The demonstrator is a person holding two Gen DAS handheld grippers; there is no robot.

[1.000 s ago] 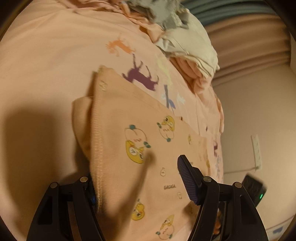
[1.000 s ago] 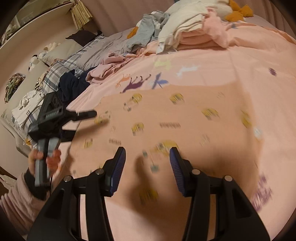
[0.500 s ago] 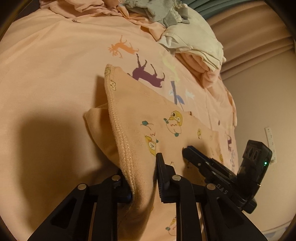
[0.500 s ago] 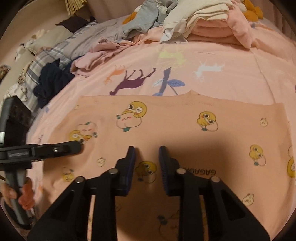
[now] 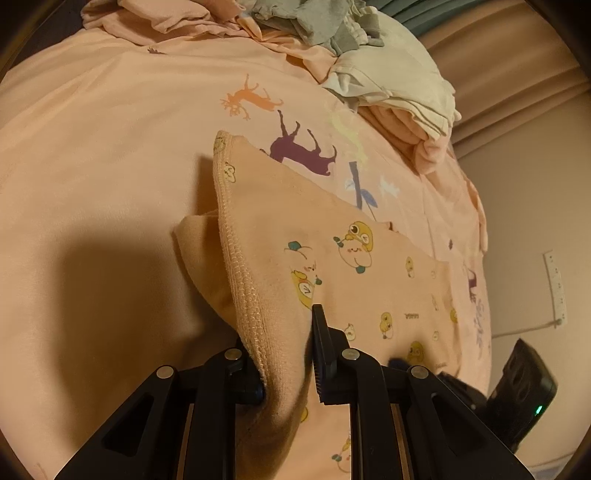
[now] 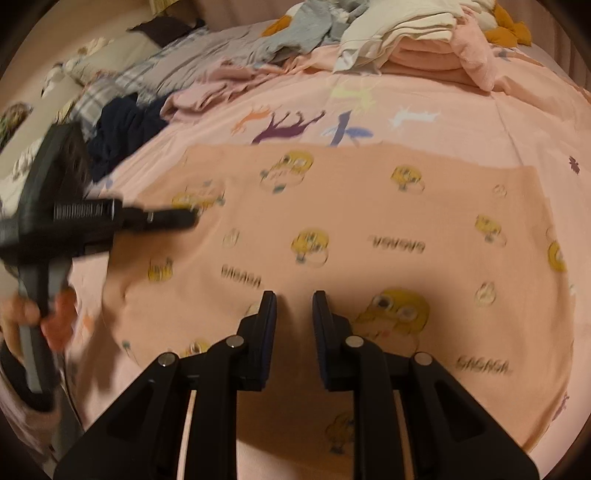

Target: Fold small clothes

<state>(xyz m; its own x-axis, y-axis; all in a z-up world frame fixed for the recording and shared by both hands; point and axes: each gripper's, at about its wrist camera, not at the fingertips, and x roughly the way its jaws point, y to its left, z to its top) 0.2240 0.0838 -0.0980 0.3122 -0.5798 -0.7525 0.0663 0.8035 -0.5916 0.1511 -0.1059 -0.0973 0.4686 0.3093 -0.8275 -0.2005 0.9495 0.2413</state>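
Note:
A small peach garment [image 5: 369, 288] printed with yellow cartoon chicks lies spread on the pink bedsheet; it also fills the middle of the right wrist view [image 6: 369, 229]. My left gripper [image 5: 284, 354] is shut on the garment's stitched hem [image 5: 243, 288] and lifts that edge off the bed. It shows at the left of the right wrist view [image 6: 177, 218], held by a hand. My right gripper [image 6: 294, 314] is shut on the garment's near edge, with cloth pinched between the narrow fingers. It shows as a dark body at the lower right of the left wrist view [image 5: 517, 398].
A pile of unfolded clothes [image 6: 388, 33] lies at the far side of the bed, also in the left wrist view [image 5: 369, 66]. Dark and plaid clothes [image 6: 122, 122] lie at the far left. A wall with an outlet strip [image 5: 554, 284] stands to the right.
My left gripper closed on the hem and raised it. My right gripper closed from wide open to a narrow pinch on the near edge and drew the garment nearer.

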